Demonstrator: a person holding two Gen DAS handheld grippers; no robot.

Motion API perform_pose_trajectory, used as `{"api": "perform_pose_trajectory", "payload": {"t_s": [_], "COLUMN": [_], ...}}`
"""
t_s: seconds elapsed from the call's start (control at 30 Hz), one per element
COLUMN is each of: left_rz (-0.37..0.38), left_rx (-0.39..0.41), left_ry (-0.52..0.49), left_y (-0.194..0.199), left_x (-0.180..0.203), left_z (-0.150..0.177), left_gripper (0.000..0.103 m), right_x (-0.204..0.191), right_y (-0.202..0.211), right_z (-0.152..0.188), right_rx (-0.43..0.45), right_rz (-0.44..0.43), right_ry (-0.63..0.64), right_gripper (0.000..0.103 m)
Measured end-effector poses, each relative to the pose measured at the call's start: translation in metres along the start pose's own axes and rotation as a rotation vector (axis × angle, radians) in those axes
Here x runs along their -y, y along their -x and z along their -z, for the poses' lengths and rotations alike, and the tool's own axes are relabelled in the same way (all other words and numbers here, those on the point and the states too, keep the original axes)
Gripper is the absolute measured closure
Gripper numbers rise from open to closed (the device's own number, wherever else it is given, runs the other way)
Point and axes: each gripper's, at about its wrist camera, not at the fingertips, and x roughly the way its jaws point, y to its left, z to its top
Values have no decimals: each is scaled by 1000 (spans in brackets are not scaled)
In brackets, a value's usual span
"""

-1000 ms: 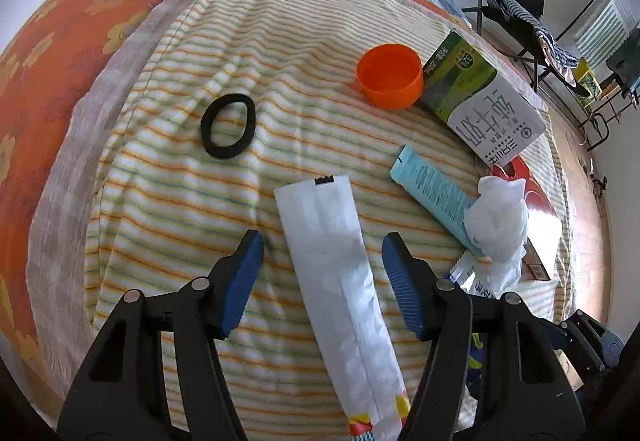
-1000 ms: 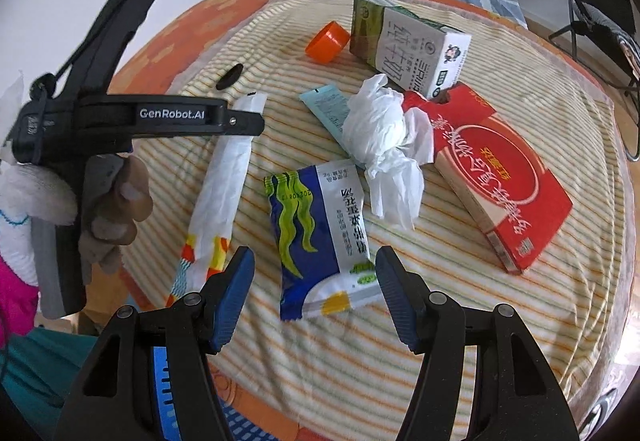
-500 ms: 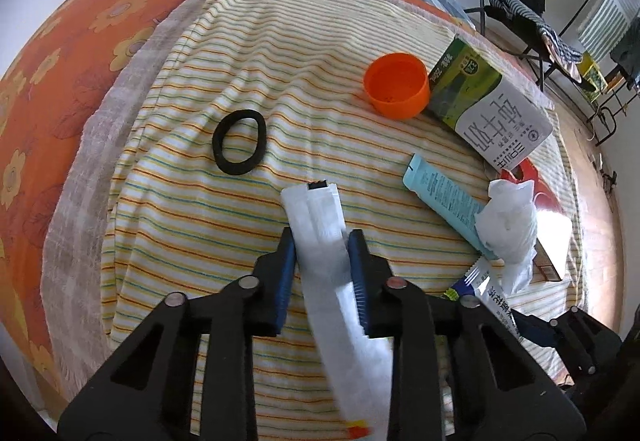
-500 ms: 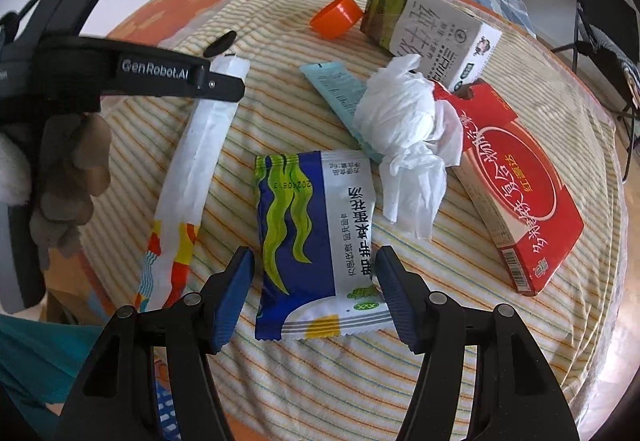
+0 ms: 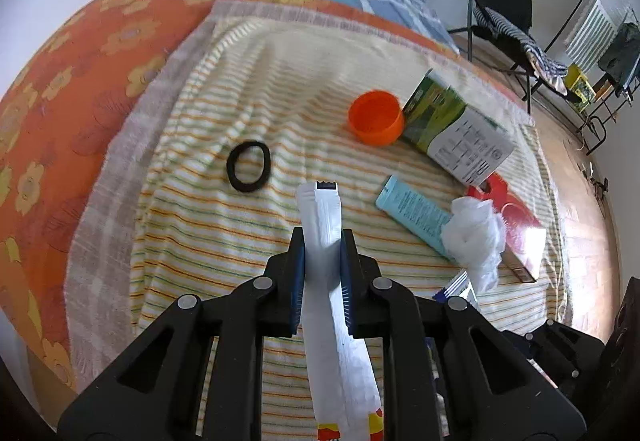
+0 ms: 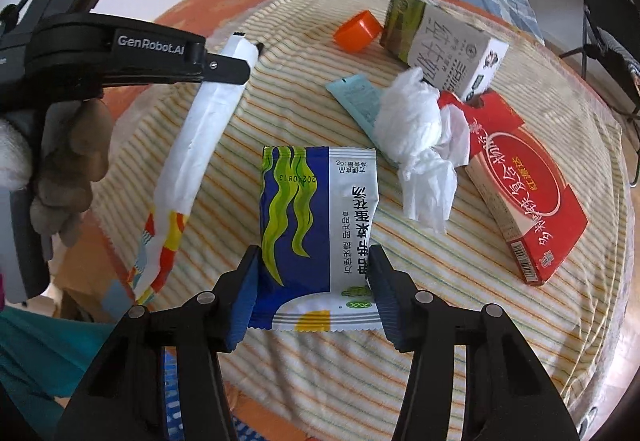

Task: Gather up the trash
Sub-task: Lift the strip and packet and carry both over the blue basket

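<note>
Striped cloth [image 5: 208,241] covers the bed here, and the trash lies spread on it: a red box [image 6: 528,193] at the right, a milk carton [image 6: 448,41] beyond it, crumpled white tissue [image 6: 416,137] between them, an orange cap [image 6: 358,31] far off. The long white wrapper [image 5: 324,225] sits pinched between the pads of the left tool [image 5: 323,273], whose jaws have just been closing on it; its printed tail hangs down toward the near left edge. The blue snack packet [image 6: 316,233] lies flat in the middle, with the right tool [image 6: 316,293] straddling its near end, jaws just been closing and both pads at the packet's edges, though I cannot tell whether they press yet. To do this well, I judge the right should squeeze until the film buckles slightly, then lift straight, so the slick packet does not slide out. Both tools point steeply down at the bed; the hand [image 6: 68,161] holding the left one shows at the left
</note>
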Motion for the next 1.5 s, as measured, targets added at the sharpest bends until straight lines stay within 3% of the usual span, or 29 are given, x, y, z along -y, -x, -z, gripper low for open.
{"api": "perform_pose_trajectory", "payload": {"t_s": [0.5, 1.07, 1.5], "left_rz": [43, 69, 77], "left_rx": [98, 230, 266], "left_ry": [-17, -203, -259], "left_y": [64, 135, 148], "left_x": [3, 61, 78], "left_z": [12, 92, 143], "left_gripper": [89, 89, 89], "right_x": [-15, -26, -38], "right_y": [60, 110, 115], "right_z": [23, 101, 147], "right_rx": [67, 60, 28], "right_rz": [-79, -156, -162], "right_ry": [-21, -49, -43], "right_gripper": [51, 51, 51]}}
